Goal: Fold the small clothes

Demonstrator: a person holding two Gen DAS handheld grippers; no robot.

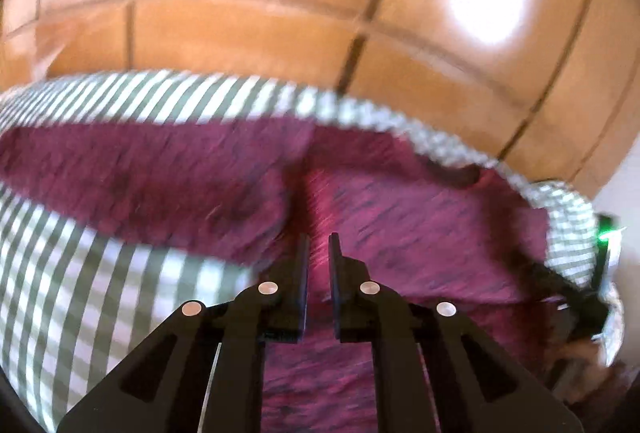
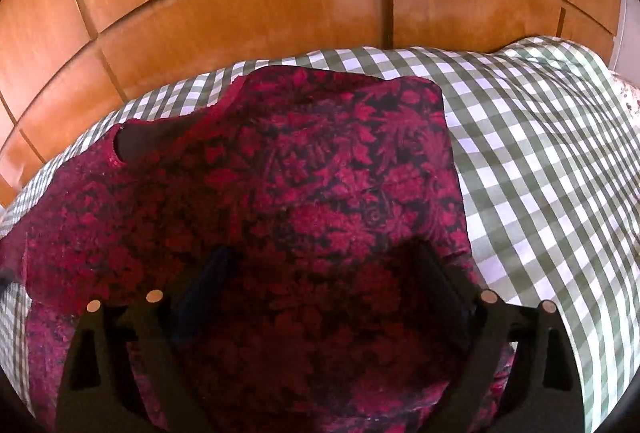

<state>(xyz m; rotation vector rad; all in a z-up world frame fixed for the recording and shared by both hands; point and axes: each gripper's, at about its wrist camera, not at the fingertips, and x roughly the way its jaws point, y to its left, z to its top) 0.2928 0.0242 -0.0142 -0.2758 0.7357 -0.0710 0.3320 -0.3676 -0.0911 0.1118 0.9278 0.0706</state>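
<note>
— Where motion smears the left wrist view: left gripper (image 1: 318,245) low centre of frame, jaws drawn nearly together, a raised ridge of the crimson patterned garment (image 1: 420,217) running between them. Pinched or merely close? Cannot tell.

— Same garment in right wrist view, filling centre and lower left, spread on green-and-white checked cloth (image 2: 540,161). Neckline opening toward upper left.

— Right gripper (image 2: 320,273)?

— Jaws wide apart, low in frame, over the fabric; nothing held between them.

— Background?

— Orange wooden panels (image 2: 240,13) across top of both frames.
</note>
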